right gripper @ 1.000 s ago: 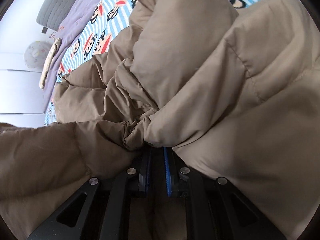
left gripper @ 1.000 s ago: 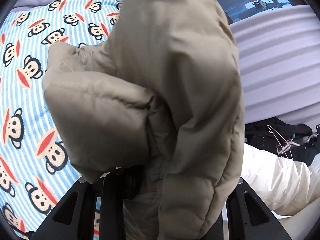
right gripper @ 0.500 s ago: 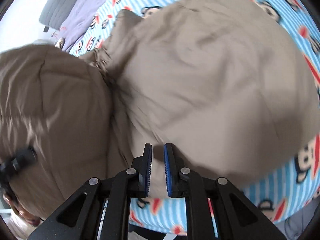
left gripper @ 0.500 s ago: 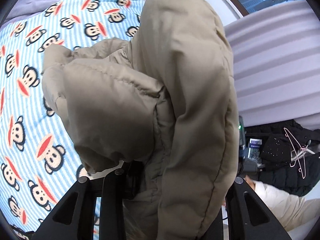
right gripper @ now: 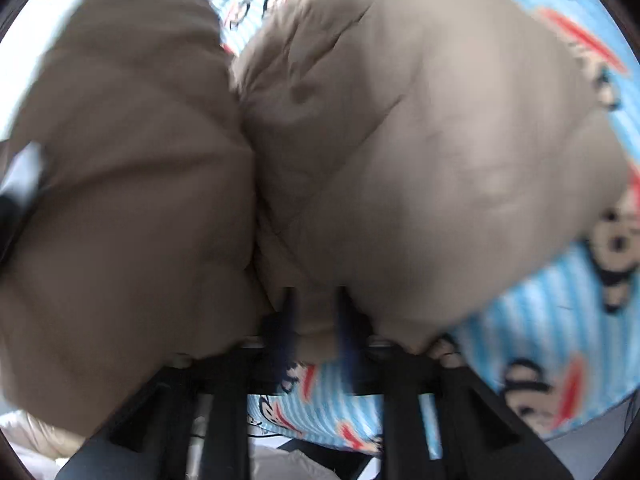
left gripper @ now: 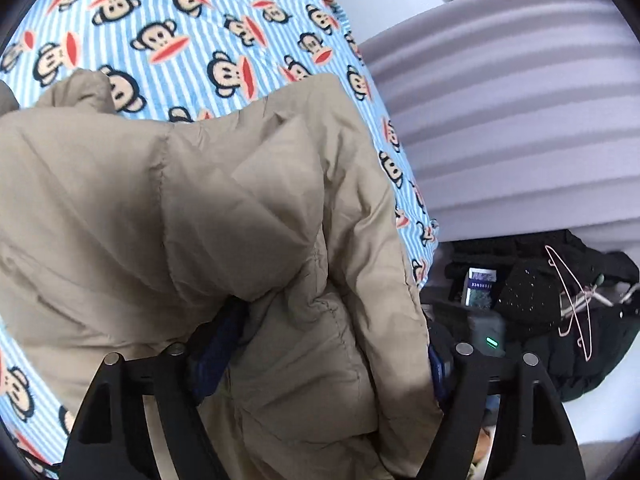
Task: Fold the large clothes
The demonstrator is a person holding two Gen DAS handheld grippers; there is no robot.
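Left wrist view
Jacket: a beige quilted puffer jacket (left gripper: 208, 216) lies bunched on the bed's blue-striped sheet printed with monkey faces (left gripper: 180, 32), near the bed's right edge.
Left tongs (left gripper: 320, 356): the jaws have just been opening and stand wide apart; a thick fold of the jacket lies between them, the blue pads at either side of it and not squeezing it.
Beside the bed: right of the jacket, a heap of black clothes (left gripper: 560, 312) carrying a pink wire hanger (left gripper: 572, 308).

Right wrist view (blurred)
Jacket: two puffed beige lobes (right gripper: 380, 152) fill the view, the striped sheet (right gripper: 540, 320) showing below and right of them.
Right tongs (right gripper: 314, 320): the jaws have just been opening; a small ridge of jacket sits between the parted fingers, which do not seem to clamp it.
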